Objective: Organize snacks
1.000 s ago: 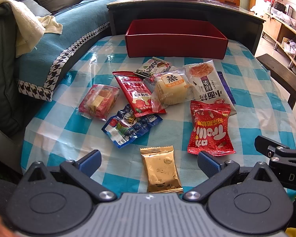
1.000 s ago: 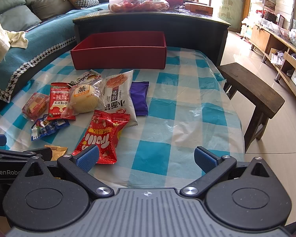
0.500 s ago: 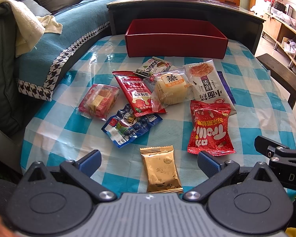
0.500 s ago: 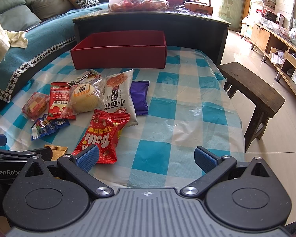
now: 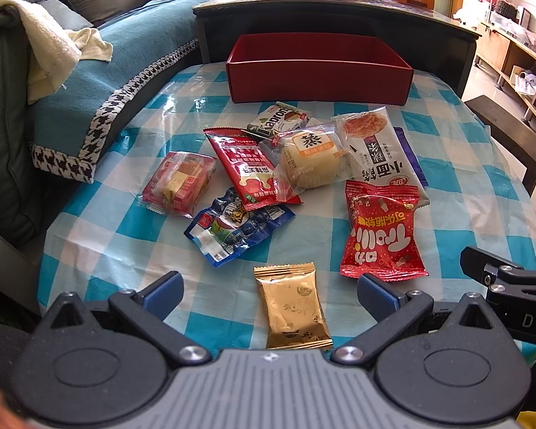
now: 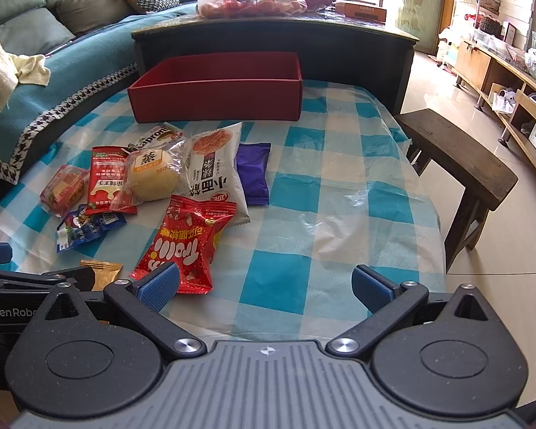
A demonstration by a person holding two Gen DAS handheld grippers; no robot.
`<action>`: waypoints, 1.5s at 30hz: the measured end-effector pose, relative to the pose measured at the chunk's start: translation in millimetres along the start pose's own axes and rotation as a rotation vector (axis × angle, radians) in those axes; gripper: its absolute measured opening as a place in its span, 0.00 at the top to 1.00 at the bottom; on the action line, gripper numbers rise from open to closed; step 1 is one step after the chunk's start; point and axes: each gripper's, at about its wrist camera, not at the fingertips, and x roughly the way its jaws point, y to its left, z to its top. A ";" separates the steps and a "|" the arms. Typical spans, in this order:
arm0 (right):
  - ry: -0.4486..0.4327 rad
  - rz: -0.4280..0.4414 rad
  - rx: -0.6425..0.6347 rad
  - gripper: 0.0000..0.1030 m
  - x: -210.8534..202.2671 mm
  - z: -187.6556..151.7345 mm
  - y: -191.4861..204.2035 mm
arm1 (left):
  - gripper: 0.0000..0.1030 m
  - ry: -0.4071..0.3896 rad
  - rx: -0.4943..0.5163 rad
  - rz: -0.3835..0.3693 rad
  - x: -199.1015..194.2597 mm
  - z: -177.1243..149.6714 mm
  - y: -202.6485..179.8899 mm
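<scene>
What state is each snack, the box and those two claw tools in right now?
Red box: open-topped, no snack seen inside.
Gold packet: flat, sealed, nearest the left gripper.
Red gummy bag: sealed, overlapping the white noodle bag.
Bun: wrapped, lying over neighbouring packets.
Purple packet: flat, partly under the noodle bag.
Left gripper: open, empty.
Right gripper: open, empty.

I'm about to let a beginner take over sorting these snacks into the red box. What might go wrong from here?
1. The bun packet overlaps the red sachet and the noodle bag; lifting one may drag the others.
2. The gold packet lies flat on the slick table cover, so the open left claw may pinch the cover too.
3. The red box sits beyond the pile; a carried packet could sweep it.
</scene>
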 end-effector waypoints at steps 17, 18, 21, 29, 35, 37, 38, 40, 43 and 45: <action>0.065 0.004 0.019 0.00 18.2 3.0 -5.7 | 0.00 0.071 0.005 -0.015 20.7 -1.1 -2.7; 0.069 0.000 0.018 0.00 20.3 3.3 -5.9 | 0.00 0.076 0.006 -0.015 22.7 -1.5 -3.0; 0.090 -0.009 0.012 0.00 29.6 2.8 -5.7 | 0.00 0.097 0.006 -0.016 30.4 -2.3 -3.3; 0.176 -0.021 -0.012 0.00 66.3 -0.6 -0.5 | 0.00 0.188 -0.053 -0.033 64.1 -0.7 -1.5; 0.210 0.040 0.029 0.00 82.0 3.1 -5.6 | 0.00 0.177 -0.047 -0.019 75.7 5.2 -2.1; 0.221 0.041 0.028 0.00 82.5 4.4 -4.8 | 0.00 0.172 -0.048 -0.016 76.7 4.6 -1.0; 0.232 0.040 0.025 0.00 83.0 5.2 -3.8 | 0.00 0.169 -0.048 -0.016 76.8 4.0 -0.8; 0.259 0.044 0.011 0.00 86.0 9.3 -3.9 | 0.00 0.171 -0.059 -0.009 78.1 3.5 0.6; 0.309 0.043 -0.007 0.00 90.7 15.1 -3.1 | 0.00 0.190 -0.069 -0.012 81.4 6.5 2.8; 0.322 0.044 -0.010 0.00 92.0 16.6 -2.8 | 0.00 0.188 -0.070 -0.011 82.2 6.8 2.8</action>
